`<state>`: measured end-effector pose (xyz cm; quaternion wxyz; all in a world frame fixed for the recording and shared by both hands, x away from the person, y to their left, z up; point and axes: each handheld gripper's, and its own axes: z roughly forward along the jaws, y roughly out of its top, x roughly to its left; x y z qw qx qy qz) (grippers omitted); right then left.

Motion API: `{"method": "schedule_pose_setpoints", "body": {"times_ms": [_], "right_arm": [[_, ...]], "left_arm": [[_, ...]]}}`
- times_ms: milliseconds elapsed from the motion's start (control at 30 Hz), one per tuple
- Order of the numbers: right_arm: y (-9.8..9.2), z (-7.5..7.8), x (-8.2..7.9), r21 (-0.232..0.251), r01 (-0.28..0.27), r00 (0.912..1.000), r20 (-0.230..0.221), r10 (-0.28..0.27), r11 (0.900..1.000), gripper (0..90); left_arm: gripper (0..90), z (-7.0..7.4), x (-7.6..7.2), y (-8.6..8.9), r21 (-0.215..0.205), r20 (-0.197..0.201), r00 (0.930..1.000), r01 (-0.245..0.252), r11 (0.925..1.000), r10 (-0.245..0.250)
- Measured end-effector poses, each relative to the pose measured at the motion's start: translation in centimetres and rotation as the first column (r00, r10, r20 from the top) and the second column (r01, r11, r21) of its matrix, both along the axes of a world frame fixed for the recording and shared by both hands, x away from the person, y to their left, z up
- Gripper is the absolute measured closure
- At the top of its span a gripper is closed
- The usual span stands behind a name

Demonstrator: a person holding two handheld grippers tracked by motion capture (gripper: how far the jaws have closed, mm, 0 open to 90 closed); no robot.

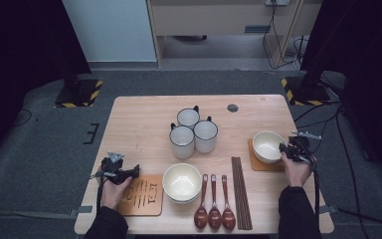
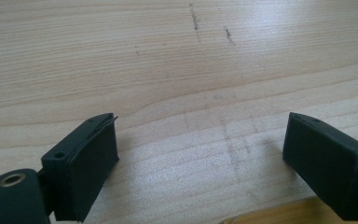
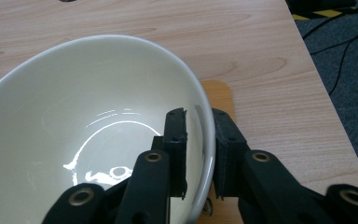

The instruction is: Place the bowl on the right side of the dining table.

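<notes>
Nearest us, the right gripper (image 3: 199, 154) straddles the rim of the white bowl (image 3: 88, 121): one jaw inside the wall, the other outside, the rim running between them toward twelve o'clock. We judge the jaws barely parted around the rim, loosely rather than pinching. The bowl sits on a brown coaster (image 1: 258, 162) at the table's (image 1: 144, 124) three o'clock edge. The left gripper (image 1: 122, 173), at eight o'clock, has its jaws spread over bare wood and holds nothing; the right hand (image 1: 296, 172) is clearly nearer. Farther off stand three mugs (image 1: 193, 132).
</notes>
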<state>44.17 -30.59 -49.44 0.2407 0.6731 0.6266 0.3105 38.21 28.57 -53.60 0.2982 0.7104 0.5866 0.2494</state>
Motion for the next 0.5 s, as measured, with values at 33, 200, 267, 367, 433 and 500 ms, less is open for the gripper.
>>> {"method": "schedule_pose_setpoints", "body": {"times_ms": [33, 200, 267, 367, 433, 500], "right_arm": [[0.1, 0.1, -0.1, -0.005, 0.002, 1.0000, 0.006, -0.002, 1.000, 75.9], [0.3, 0.4, -0.3, -0.025, -0.007, 0.9993, 0.037, 0.008, 1.000, 70.3], [0.4, 0.5, -0.4, -0.028, -0.005, 0.9989, 0.047, 0.006, 1.000, 66.6], [0.4, 0.7, -0.6, -0.030, -0.006, 0.9974, 0.071, 0.009, 1.000, 62.2], [0.4, 1.0, -0.8, -0.025, -0.003, 0.9961, 0.088, 0.005, 1.000, 58.6], [0.4, 1.2, -0.9, -0.026, -0.002, 0.9944, 0.105, 0.004, 1.000, 55.4]], "left_arm": [[9.1, 0.0, 0.0, 0.0, 0.000, 0.000, 1.0000, 0.000, 1.0000, 0.000], [7.9, 0.0, 0.0, 0.0, 0.004, -0.002, 1.0000, 0.005, 1.0000, -0.005], [7.3, 0.0, 0.0, 0.0, 0.003, -0.003, 1.0000, 0.007, 1.0000, -0.007], [6.7, 0.0, 0.1, 0.0, 0.004, -0.005, 1.0000, 0.007, 1.0000, -0.007], [5.8, 0.0, 0.1, -0.1, 0.005, -0.007, 1.0000, 0.006, 1.0000, -0.006], [4.8, 0.0, 0.1, -0.1, 0.006, -0.010, 0.9999, 0.006, 1.0000, -0.005]]}}
